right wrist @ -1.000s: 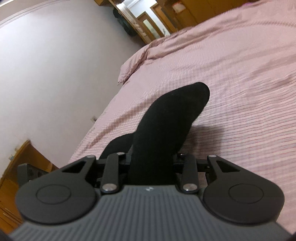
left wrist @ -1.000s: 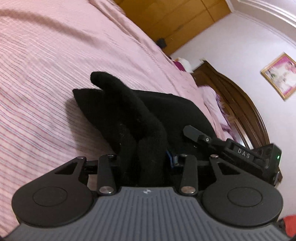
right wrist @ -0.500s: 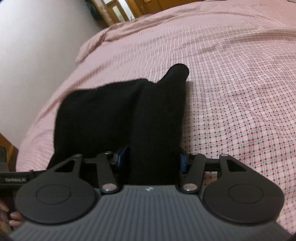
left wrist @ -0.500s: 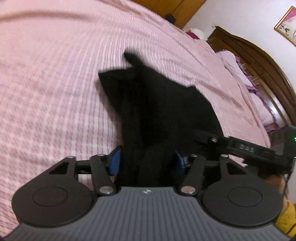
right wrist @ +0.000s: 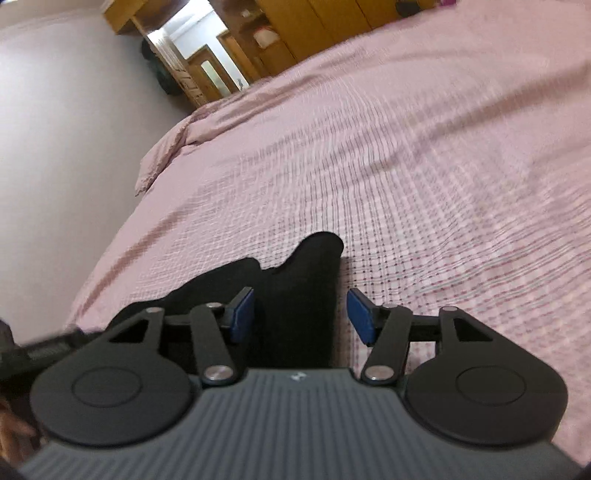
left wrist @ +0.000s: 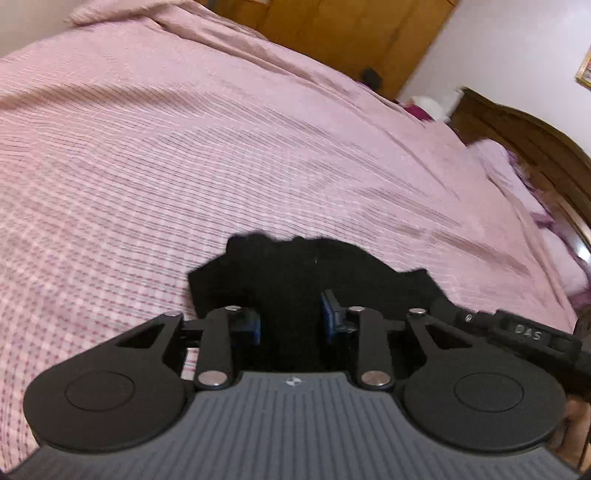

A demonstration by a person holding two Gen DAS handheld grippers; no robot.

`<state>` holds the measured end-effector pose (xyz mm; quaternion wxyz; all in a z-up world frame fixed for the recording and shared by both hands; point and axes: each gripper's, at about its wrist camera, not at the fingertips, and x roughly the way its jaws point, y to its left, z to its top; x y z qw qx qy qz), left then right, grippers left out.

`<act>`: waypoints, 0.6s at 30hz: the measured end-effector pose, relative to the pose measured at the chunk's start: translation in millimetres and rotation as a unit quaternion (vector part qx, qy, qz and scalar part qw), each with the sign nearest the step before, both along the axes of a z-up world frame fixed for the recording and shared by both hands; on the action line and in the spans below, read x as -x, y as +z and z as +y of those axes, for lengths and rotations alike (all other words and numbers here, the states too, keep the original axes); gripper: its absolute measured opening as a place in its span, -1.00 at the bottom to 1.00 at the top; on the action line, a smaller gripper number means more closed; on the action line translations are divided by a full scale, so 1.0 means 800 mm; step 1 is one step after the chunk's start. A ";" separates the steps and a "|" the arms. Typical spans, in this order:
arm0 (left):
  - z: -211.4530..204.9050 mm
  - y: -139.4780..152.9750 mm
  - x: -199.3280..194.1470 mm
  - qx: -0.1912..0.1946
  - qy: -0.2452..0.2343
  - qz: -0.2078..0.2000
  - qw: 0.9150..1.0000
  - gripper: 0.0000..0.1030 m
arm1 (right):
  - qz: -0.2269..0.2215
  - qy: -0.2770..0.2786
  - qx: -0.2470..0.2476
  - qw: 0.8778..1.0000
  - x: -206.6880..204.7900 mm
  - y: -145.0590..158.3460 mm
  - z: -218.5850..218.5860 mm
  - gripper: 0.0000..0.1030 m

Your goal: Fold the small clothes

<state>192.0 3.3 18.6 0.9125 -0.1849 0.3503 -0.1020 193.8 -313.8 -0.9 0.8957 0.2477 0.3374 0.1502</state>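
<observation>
A small black garment (left wrist: 295,273) lies on the pink checked bedspread (left wrist: 184,166). In the left wrist view my left gripper (left wrist: 291,319) has its blue pads (left wrist: 253,326) apart, with black cloth lying between them. The other gripper's body (left wrist: 524,336) shows at the right edge. In the right wrist view the garment (right wrist: 299,295) lies flat with a rounded end pointing away. My right gripper (right wrist: 300,312) is open, its blue pads (right wrist: 360,312) wide of the cloth strip between them.
The bedspread (right wrist: 443,166) stretches far ahead in both views. A dark wooden headboard (left wrist: 532,147) and pillows (left wrist: 517,184) are at the right. Wooden wardrobes (left wrist: 332,33) stand behind the bed. A pale wall (right wrist: 55,129) borders the bed's left side.
Both grippers held the garment raised, then lowered it onto the bed. Both have opened and drawn back, and the garment now lies on the bedspread.
</observation>
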 end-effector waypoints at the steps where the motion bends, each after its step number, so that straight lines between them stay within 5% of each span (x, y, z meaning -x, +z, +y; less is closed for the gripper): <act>1: -0.003 0.002 0.006 -0.021 0.002 -0.012 1.000 -0.53 | -0.004 -0.001 -0.015 1.000 0.002 0.000 0.005 -0.56; 4: -0.010 -0.005 0.016 -0.110 0.025 -0.026 0.993 -0.57 | -0.082 -0.003 0.020 0.996 0.026 0.018 0.031 -0.58; 10: -0.001 -0.027 -0.006 -0.113 0.034 -0.003 0.993 -0.57 | -0.057 -0.012 0.129 0.990 0.008 -0.018 0.068 -0.48; 18: 0.004 -0.009 0.010 -0.108 0.022 -0.021 0.994 -0.56 | -0.070 -0.018 0.125 0.990 0.036 0.020 0.061 -0.43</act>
